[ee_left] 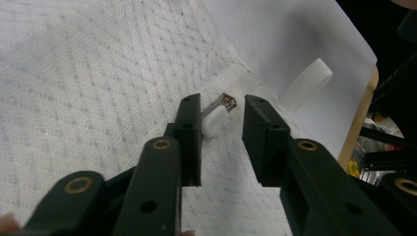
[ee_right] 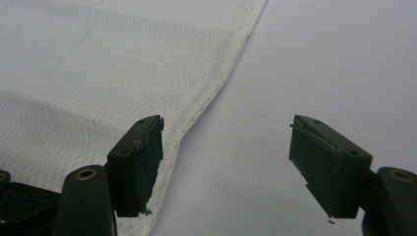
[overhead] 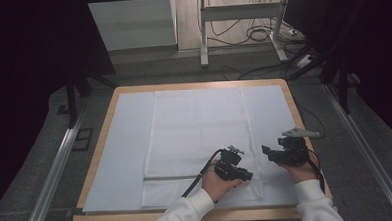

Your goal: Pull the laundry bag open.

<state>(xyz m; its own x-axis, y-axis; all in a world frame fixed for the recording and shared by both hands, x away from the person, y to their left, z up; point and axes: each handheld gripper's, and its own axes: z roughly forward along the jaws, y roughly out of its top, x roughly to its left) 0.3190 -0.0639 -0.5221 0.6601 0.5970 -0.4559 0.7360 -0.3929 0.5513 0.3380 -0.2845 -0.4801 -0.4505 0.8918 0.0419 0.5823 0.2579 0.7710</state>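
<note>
Cloth [overhead: 200, 135], white w/ woven diamond pattern, is lying flat on a pale sheet [overhead: 121, 154] covering the table [overhead: 101, 139]. All places below are given relative to the cloth.

Left gripper [overhead: 245, 175] is sitting over the cloth's near right corner, held in the person's left hand [overhead: 218, 182]. Its jaws are standing a little apart, w/ a small metal zip pull [ee_left: 222, 109] lying between the tips, close to one jaw; not pinched. A white loop tab [ee_left: 307, 83] is sticking out past the cloth's edge onto the sheet.

Right gripper [overhead: 267, 152] is hovering just off the cloth's right edge, approx. level w/ the near third. Its jaws are standing wide apart, holding nothing; one jaw is over the hem, the other over bare sheet.
</note>
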